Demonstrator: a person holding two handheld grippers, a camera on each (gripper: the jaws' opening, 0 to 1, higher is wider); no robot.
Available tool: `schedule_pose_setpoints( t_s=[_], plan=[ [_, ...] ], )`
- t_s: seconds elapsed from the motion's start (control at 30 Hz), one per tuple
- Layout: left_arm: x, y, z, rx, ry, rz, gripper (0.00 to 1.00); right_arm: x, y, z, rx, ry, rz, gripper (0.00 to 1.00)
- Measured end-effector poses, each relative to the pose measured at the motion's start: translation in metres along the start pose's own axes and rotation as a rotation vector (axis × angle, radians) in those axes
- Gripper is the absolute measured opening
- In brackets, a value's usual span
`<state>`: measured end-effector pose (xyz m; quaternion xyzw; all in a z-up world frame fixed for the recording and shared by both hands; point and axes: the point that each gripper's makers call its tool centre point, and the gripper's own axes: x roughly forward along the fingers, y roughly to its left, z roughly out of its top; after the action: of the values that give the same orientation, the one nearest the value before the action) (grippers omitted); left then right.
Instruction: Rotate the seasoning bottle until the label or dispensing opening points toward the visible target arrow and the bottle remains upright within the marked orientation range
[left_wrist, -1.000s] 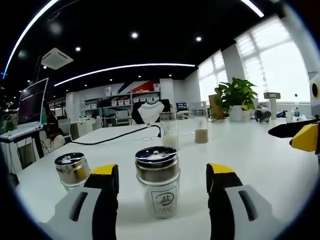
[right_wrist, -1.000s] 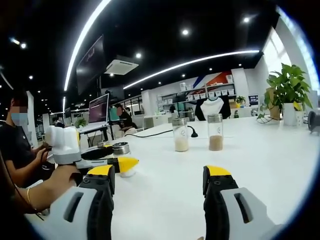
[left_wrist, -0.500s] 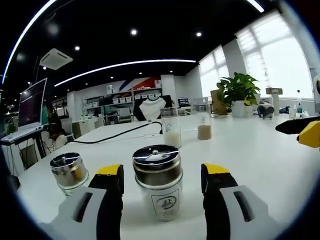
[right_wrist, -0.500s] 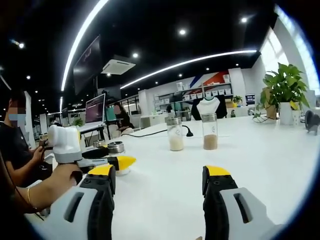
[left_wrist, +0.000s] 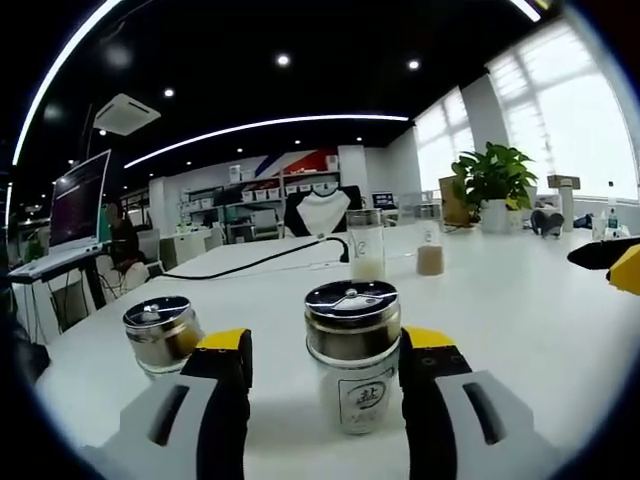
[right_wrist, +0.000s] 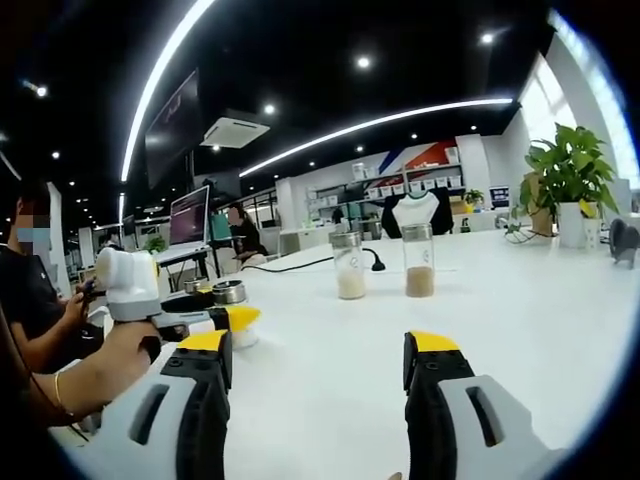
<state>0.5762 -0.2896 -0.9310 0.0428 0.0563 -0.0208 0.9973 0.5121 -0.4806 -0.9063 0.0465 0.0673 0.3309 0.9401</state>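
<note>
Stands upright on the white desk (left_wrist: 520, 310), the seasoning bottle (left_wrist: 354, 352), label facing the camera, now bracketed by the left gripper (left_wrist: 325, 362): yellow-tipped fingers (left_wrist: 228, 345) at 9 and 3 o'clock of the jar, the 3 o'clock one looking to touch or nearly touch the glass, the other still a little apart. Closer than half a second ago, when clear desk showed on both sides; bottle also shifted toward 3 o'clock in the left gripper view. Reads as the closing step before a twist, grip not yet firm. Second, shorter metal-lidded jar (left_wrist: 163, 333) at 9 o'clock, just beside the left finger, near enough to be nudged. Two tall glass jars (left_wrist: 367, 245), one with pale contents and one with brown, at 12 o'clock, well apart, beside a black cable (left_wrist: 250, 265). No target arrow discernible on the desk, so turn direction unclear. Right gripper (right_wrist: 317, 362) spread wide over bare desk, holding nothing, barely moved; left gripper at its 9 o'clock, carried by a person's hand (right_wrist: 120, 350).
</note>
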Motion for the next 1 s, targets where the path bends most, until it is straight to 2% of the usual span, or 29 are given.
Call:
schedule_pose_setpoints(
  t_s=[0.13,0.3,0.5,0.6,1.0],
  plan=[
    [0.000,0.002,0.000,0.001,-0.003,0.013,0.60,0.000,-0.001,0.000,-0.003,0.001,-0.005,0.70],
    [-0.002,0.005,0.000,0.007,-0.014,0.031,0.49,0.001,0.000,0.000,-0.002,0.002,-0.005,0.70],
    [-0.003,0.010,-0.002,-0.004,-0.011,0.045,0.51,0.002,0.000,0.000,-0.001,0.005,-0.006,0.69],
    [-0.004,0.012,-0.002,0.003,-0.013,0.061,0.50,0.002,0.000,0.000,0.000,0.004,-0.004,0.69],
    [-0.005,0.009,-0.001,-0.006,-0.025,0.055,0.45,0.002,0.000,0.000,-0.008,0.008,-0.006,0.68]
  ],
)
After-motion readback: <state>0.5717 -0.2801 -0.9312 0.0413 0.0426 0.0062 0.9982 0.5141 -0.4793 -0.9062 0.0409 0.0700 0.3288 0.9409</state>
